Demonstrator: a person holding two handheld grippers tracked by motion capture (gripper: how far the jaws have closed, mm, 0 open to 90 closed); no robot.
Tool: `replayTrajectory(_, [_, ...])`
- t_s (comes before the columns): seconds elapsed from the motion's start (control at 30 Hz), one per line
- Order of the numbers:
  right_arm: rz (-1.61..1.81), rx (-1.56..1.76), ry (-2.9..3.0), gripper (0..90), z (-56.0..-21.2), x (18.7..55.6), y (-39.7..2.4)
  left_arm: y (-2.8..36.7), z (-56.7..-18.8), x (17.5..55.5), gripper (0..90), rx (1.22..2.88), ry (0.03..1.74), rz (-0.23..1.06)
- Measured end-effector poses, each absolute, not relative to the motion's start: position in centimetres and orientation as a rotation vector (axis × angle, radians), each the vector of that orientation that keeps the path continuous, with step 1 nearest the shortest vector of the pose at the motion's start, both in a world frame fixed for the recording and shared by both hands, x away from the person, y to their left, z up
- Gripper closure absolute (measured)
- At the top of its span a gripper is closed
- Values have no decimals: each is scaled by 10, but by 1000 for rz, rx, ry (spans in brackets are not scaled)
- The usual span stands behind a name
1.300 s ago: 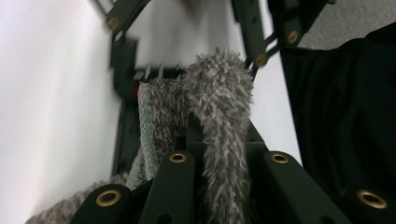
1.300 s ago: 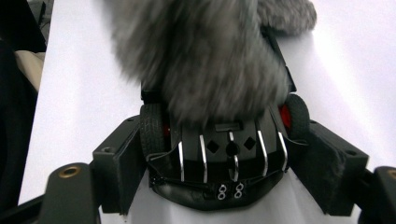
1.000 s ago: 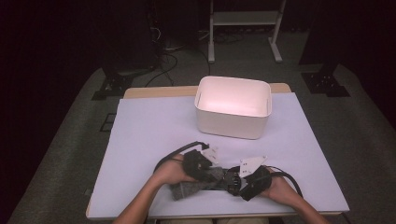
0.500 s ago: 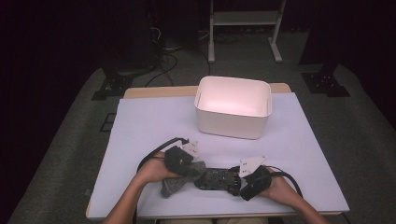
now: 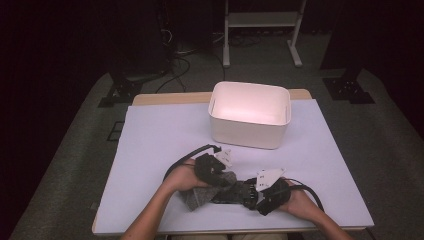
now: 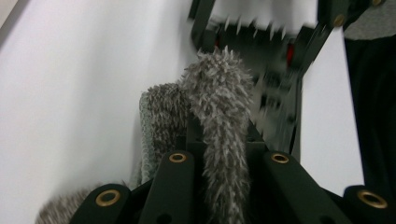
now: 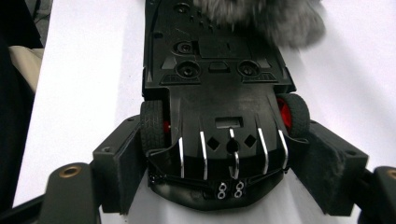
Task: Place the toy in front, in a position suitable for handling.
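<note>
1. Left gripper: forearm angled in from below, jaws pinching a grey fuzzy cloth against the car.
2. Right gripper: jaws clamped across an upturned black toy car, near the table's front edge.

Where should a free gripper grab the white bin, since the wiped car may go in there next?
Take the white bin by one side wall near the rim, coming straight down from above. It stands upright and open-topped, so one jaw can drop inside and one outside the thin wall. The rounded outer faces are likely too wide to span.
</note>
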State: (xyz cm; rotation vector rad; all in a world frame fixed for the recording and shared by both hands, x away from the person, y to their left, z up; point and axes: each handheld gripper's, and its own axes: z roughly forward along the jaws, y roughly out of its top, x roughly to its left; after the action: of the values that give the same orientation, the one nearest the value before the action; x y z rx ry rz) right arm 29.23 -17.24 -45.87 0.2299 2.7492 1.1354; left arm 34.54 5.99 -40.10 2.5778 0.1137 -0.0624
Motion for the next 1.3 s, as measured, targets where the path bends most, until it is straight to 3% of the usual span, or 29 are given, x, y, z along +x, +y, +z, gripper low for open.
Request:
replayTrajectory(0.3, [1113,222,2740,226,-457,290,-171,104,-406,350,792,2547,256,-57])
replayTrajectory(0.57, [1110,215,2720,222,-454,287,-168,74,-407,341,791,2543,142,-86])
replayTrajectory(0.87, [1133,279,2798,189,-454,294,-174,79,-409,341,789,2568,160,-85])
replayTrajectory(1.13, [1182,273,2783,227,-451,293,-181,76,-407,339,792,2554,147,-80])
replayTrajectory(1.3, [1188,269,2778,230,-451,290,-176,50,-400,325,799,2537,28,-95])
